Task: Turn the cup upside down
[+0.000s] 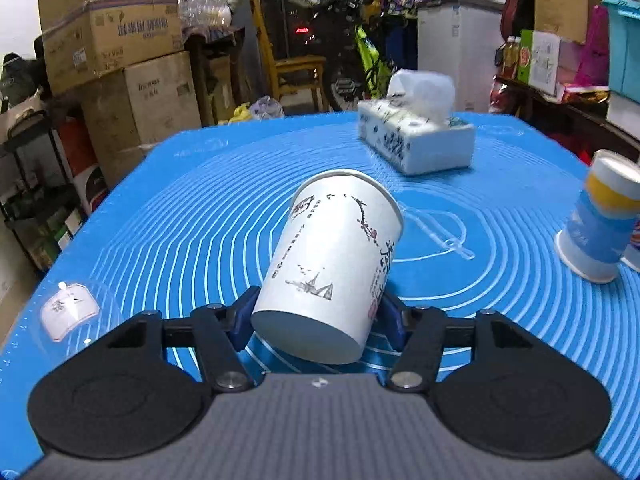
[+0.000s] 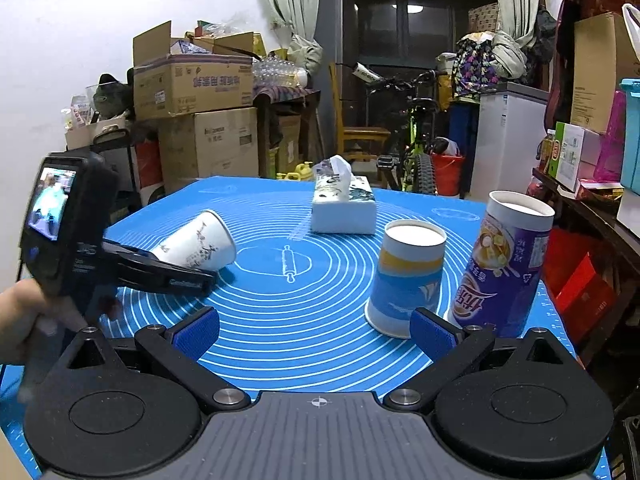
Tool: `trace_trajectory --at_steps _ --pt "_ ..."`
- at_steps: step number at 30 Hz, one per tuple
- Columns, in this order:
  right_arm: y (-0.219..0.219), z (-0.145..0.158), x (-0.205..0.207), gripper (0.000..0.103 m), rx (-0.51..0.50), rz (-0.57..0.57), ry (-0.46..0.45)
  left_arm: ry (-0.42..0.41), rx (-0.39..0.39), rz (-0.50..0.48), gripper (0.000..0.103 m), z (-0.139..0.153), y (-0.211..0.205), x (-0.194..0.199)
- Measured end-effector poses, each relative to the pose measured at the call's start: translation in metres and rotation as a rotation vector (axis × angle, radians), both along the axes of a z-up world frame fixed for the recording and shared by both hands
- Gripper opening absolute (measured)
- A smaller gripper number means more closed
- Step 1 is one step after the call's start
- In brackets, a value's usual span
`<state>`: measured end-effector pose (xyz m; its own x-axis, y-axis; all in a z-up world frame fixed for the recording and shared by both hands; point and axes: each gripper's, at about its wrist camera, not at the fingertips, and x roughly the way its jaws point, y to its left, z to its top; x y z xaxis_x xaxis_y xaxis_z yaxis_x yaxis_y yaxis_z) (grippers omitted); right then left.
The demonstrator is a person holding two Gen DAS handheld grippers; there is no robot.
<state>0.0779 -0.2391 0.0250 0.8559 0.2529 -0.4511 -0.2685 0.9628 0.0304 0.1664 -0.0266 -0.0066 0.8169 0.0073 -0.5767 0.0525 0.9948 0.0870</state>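
My left gripper point(image 1: 318, 320) is shut on a white paper cup point(image 1: 332, 264) with ink drawings, near its base. The cup is tilted, base toward the camera and rim pointing away and up, held above the blue mat point(image 1: 200, 220). In the right wrist view the same cup point(image 2: 196, 242) lies tilted in the left gripper point(image 2: 176, 272) at the mat's left side, rim to the right. My right gripper point(image 2: 316, 332) is open and empty, low over the mat's near edge.
A blue and yellow paper cup point(image 2: 406, 276) stands upside down at the right, also in the left wrist view point(image 1: 600, 220). A purple cup point(image 2: 504, 264) stands upside down beside it. A tissue box point(image 2: 344, 204) sits at the back. Cardboard boxes point(image 2: 196, 120) and clutter surround the table.
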Motion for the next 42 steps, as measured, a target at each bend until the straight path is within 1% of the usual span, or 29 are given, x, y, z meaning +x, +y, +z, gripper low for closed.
trace_trajectory --at_steps 2,4,6,9,11,14,16,20,23,26,28,29,30,32,42 --pt "-0.001 0.001 -0.001 0.101 -0.001 -0.001 0.002 -0.01 0.001 -0.018 0.062 0.005 -0.004 -0.009" --pt "-0.003 0.004 -0.003 0.101 -0.005 0.005 0.002 -0.009 -0.031 -0.027 0.062 0.011 -0.004 -0.023" --pt "-0.006 0.007 -0.006 0.101 -0.02 0.013 0.0 -0.002 -0.058 -0.057 0.062 0.017 -0.006 -0.041" --pt "-0.009 0.01 -0.013 0.101 -0.045 0.026 0.011 -0.01 -0.05 -0.113 0.062 0.024 -0.016 -0.075" --pt "-0.011 0.011 -0.016 0.101 -0.05 0.034 0.027 -0.014 -0.064 -0.135 0.062 0.025 -0.021 -0.094" --pt "-0.013 0.01 -0.021 0.101 -0.051 0.036 0.05 -0.019 -0.075 -0.138 0.062 0.021 -0.031 -0.112" --pt "-0.012 0.008 -0.025 0.101 -0.06 0.039 0.058 -0.017 -0.083 -0.138 0.062 0.016 -0.036 -0.118" --pt "-0.012 0.003 -0.031 0.101 -0.072 0.049 0.077 0.01 -0.075 -0.148 0.063 0.006 -0.041 -0.118" --pt "-0.011 0.001 -0.031 0.101 -0.079 0.05 0.083 0.049 -0.09 -0.137 0.063 -0.002 -0.039 -0.117" --pt "-0.011 0.0 -0.031 0.101 -0.077 0.05 0.087 0.052 -0.096 -0.139 0.064 -0.005 -0.036 -0.118" --pt "-0.011 0.001 -0.031 0.101 -0.079 0.051 0.087 0.051 -0.088 -0.14 0.071 -0.006 -0.036 -0.122" --pt "-0.011 0.001 -0.031 0.101 -0.079 0.05 0.087 0.052 -0.09 -0.139 0.082 -0.006 -0.035 -0.122" --pt "-0.011 0.001 -0.031 0.101 -0.078 0.05 0.087 0.05 -0.097 -0.138 0.091 -0.006 -0.035 -0.124" --pt "-0.011 0.001 -0.031 0.101 -0.08 0.052 0.087 0.048 -0.106 -0.125 0.097 -0.007 -0.034 -0.125" --pt "-0.006 0.001 -0.031 0.101 -0.099 0.063 0.085 0.011 -0.101 -0.129 0.097 -0.005 -0.033 -0.129"
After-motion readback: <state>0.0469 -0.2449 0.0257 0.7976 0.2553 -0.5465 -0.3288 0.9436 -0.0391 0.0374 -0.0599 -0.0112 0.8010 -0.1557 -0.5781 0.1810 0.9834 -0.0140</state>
